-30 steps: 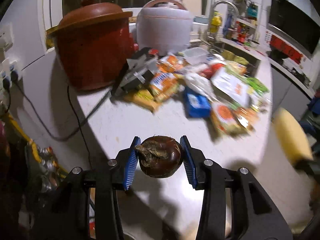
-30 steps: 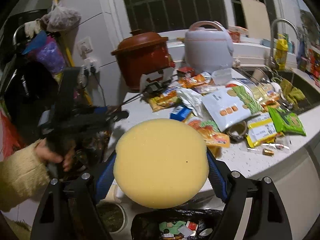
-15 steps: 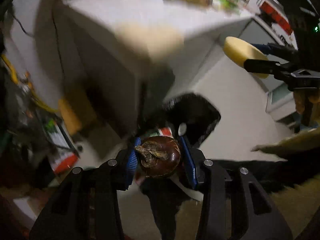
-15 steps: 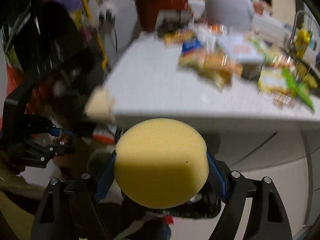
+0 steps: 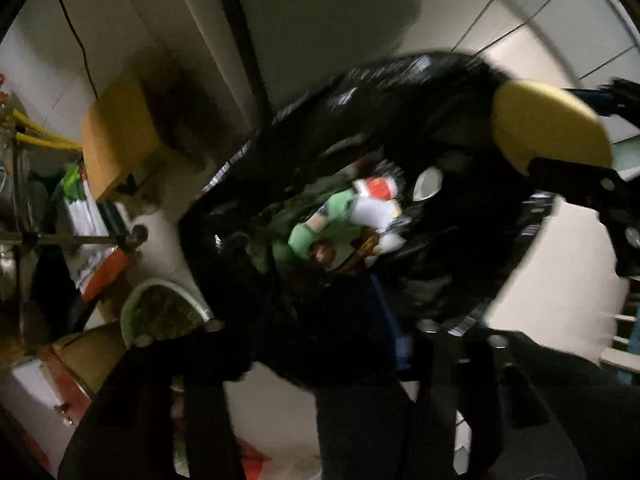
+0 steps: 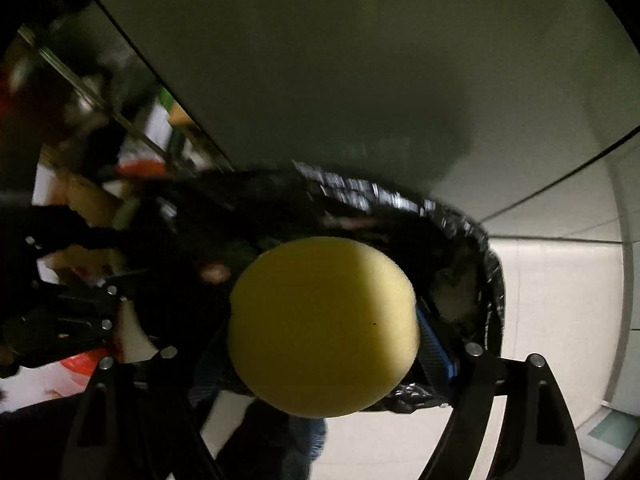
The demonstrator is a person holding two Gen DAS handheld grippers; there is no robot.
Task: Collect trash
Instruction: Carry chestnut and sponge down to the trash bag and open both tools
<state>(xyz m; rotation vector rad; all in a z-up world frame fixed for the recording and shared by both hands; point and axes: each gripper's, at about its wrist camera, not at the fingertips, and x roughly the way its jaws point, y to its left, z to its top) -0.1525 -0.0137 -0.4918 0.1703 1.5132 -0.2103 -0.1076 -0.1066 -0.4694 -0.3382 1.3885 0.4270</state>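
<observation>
Both grippers point down over a bin lined with a black trash bag (image 5: 400,80). My left gripper (image 5: 324,314) has its jaws opening and nothing sits between its blue pads. The round brown fruit (image 5: 322,254) lies below them in the bag, among green, white and red wrappers (image 5: 352,208). My right gripper (image 6: 324,344) holds a round yellow sponge (image 6: 324,326) over the bag's rim (image 6: 400,196). Its jaws are opening, but the pads (image 6: 434,344) still touch the sponge. The left wrist view shows the sponge (image 5: 548,128) at upper right.
A white cabinet front stands behind the bin. Left of it are a yellow box (image 5: 120,136), a pale green bowl (image 5: 160,312) and a cluttered metal rack (image 5: 24,240). Pale floor tiles (image 6: 560,300) lie to the right. A person's trouser leg (image 6: 304,444) is below.
Both grippers swung down from the cluttered countertop to over the bin. The left jaws widened and the brown fruit dropped out of them into the bag. The sponge stayed in the right gripper.
</observation>
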